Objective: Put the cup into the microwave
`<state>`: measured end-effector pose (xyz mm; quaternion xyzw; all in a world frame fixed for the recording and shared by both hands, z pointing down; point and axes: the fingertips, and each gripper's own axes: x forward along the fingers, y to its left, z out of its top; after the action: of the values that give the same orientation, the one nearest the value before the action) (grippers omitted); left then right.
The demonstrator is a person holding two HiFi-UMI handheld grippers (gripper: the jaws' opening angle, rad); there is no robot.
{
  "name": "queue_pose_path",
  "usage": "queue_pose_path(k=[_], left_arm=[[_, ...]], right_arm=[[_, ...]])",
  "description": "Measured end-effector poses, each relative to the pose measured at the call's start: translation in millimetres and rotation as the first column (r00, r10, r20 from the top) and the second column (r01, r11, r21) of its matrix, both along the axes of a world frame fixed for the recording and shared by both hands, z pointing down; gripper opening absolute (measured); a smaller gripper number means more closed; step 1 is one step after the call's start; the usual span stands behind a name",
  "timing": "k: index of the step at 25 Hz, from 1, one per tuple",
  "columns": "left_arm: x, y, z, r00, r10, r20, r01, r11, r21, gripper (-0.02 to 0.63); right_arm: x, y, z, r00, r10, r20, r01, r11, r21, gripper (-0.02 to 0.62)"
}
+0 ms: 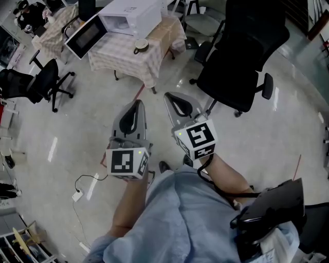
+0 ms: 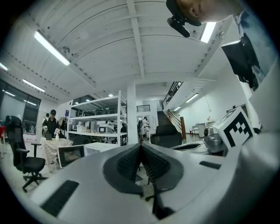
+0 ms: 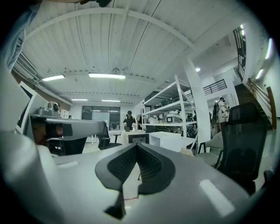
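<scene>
White microwave (image 1: 128, 18) stood door open on cloth-covered counter (image 1: 115, 51), cup (image 1: 141, 46) near it, well apart from you. Your left tool (image 1: 136, 104) and right tool (image 1: 169, 97): jaws together, empty. Step looked like approach; next called for walking up, opening jaws for cup.

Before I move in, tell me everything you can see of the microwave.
The microwave is a white, box-shaped oven, by its look painted metal. It stands upright on a table with a checked cloth. Its door, white-framed with a dark window, is swung wide open and reaches past the table's edge. The inside of the cavity cannot be made out. The cup stands on the cloth beside it, on the near side and apart from it.
</scene>
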<state>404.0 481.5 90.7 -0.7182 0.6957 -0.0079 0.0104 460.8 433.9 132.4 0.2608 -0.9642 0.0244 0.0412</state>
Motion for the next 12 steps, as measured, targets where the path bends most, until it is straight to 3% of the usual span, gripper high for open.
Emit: queue_pose_path(k=[12], left_arm=[[33,-27,2,1.0,-0.014,0.024,0.014,1.0,-0.022,0.005]], right_arm=[[26,-27,3,0.998,-0.037,0.046,0.038,0.999,-0.028,0.002]])
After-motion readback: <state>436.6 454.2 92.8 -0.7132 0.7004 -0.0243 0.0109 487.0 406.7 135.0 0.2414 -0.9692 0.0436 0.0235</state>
